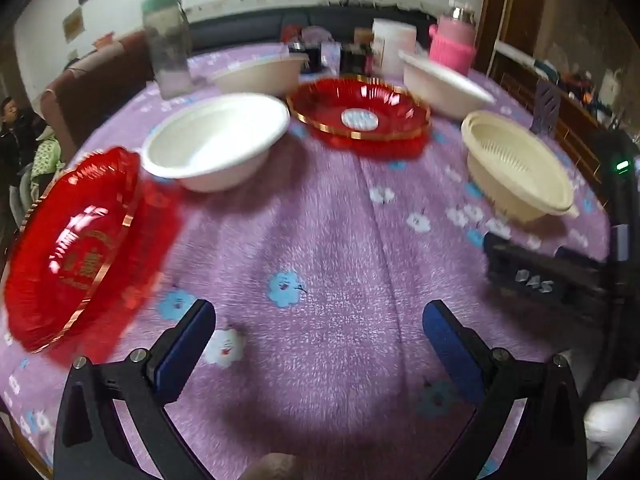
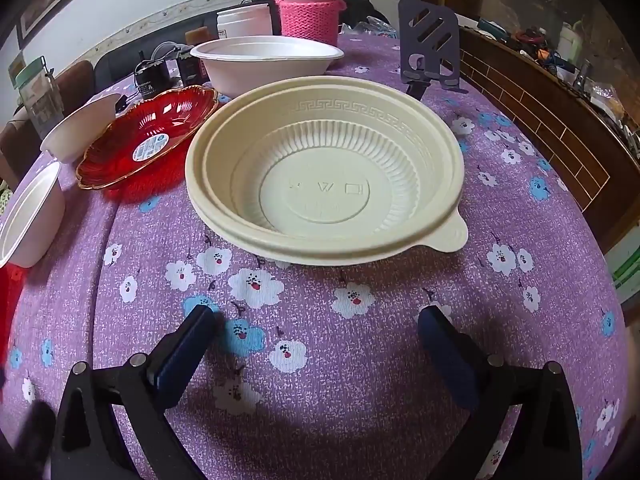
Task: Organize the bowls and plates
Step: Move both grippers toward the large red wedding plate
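Observation:
In the left wrist view my left gripper (image 1: 320, 316) is open and empty above the purple floral cloth (image 1: 328, 240). A red plate (image 1: 76, 248) lies to its left, a white bowl (image 1: 216, 140) and a second red plate (image 1: 360, 116) ahead, a cream bowl (image 1: 516, 164) to the right. The right gripper's body (image 1: 536, 276) shows at right. In the right wrist view my right gripper (image 2: 316, 320) is open and empty just short of the cream bowl (image 2: 324, 176). The red plate (image 2: 148, 140) and several white bowls (image 2: 264, 60) lie beyond.
A pink-sleeved flask (image 2: 308, 4), a white tub (image 2: 244, 20), a glass jar (image 1: 168, 44) and a dark phone stand (image 2: 432, 48) stand at the table's far side. A white bowl (image 2: 28, 216) sits at left. A wooden sideboard (image 2: 560, 128) runs along the right.

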Motion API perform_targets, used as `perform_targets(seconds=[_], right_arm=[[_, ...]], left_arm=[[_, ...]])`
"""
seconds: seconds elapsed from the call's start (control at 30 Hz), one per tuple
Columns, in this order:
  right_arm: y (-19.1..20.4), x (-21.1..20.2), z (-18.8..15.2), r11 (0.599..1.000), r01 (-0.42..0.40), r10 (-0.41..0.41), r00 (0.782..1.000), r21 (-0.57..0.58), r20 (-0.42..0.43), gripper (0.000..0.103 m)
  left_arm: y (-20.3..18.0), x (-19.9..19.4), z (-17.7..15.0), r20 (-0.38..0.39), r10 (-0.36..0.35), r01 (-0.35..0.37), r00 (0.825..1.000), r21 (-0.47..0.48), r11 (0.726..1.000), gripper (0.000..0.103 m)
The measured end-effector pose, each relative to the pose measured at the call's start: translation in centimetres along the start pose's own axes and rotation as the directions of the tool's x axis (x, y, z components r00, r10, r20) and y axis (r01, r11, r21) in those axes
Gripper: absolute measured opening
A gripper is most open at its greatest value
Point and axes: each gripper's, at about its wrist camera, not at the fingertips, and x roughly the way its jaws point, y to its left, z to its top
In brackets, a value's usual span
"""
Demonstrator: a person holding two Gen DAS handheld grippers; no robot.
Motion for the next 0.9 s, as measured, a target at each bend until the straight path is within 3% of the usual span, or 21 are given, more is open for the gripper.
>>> perform_targets(seconds=[0.1,0.27,0.5,0.63,0.7,0.73,0.8,0.9], right_arm=[[0.0,0.0,0.0,1.0,0.0,0.0,1.0,-0.002,0.0,0.102],[-0.1,0.0,-0.1,1.0,-0.001,0.001,1.0,-0.002,0.001,0.102],[-0.1,0.0,-0.1,1.0,-0.001,0.001,1.0,-0.001,0.003,0.102],[-0.1,-0.1,-0.1,1.0,0.001,-0.001,1.0,0.0,0.003,0.102],[-0.2,-0.1,-0.1,1.0,0.001,-0.001,1.0,0.0,0.002,0.102],[-0.2,-0.1,-0.1,1.0,0.001,-0.001,1.0,-0.001,0.002,0.102],[-0.2,-0.1,-0.1,1.0,0.0,0.0,1.0,-0.005,-0.001,0.102],[-0.4,-0.8,0.0,1.0,0.015,-0.015,1.0,-0.008,0.016,0.099]], left_arm=[[0.3,1.9,-0.1,-0.066,-0.028,0.027,0.997,-0.018,0.999,0.103],[-0.1,2.4,-0.2,-0.062,0.014,-0.013,0.998,0.018,1.0,0.103],[-0.3,2.3,-0.5,-0.052,0.041,-0.042,0.998,-0.005,0.999,0.103],[-1.1,1.8,-0.8,-0.046,0.063,-0.06,0.997,0.063,0.996,0.103],[-0.7,1.6,-0.9,-0.081,0.006,0.0,0.997,0.068,0.998,0.101],[-0.2,1.3,-1.0,-0.087,-0.033,0.037,0.996,0.053,0.998,0.095],[0.5,-0.7,-1.3,-0.038,-0.069,0.071,0.997,0.048,0.996,0.082],[3.0,-5.3,-1.3,0.075,-0.128,0.126,0.989,0.032,0.992,0.082]])
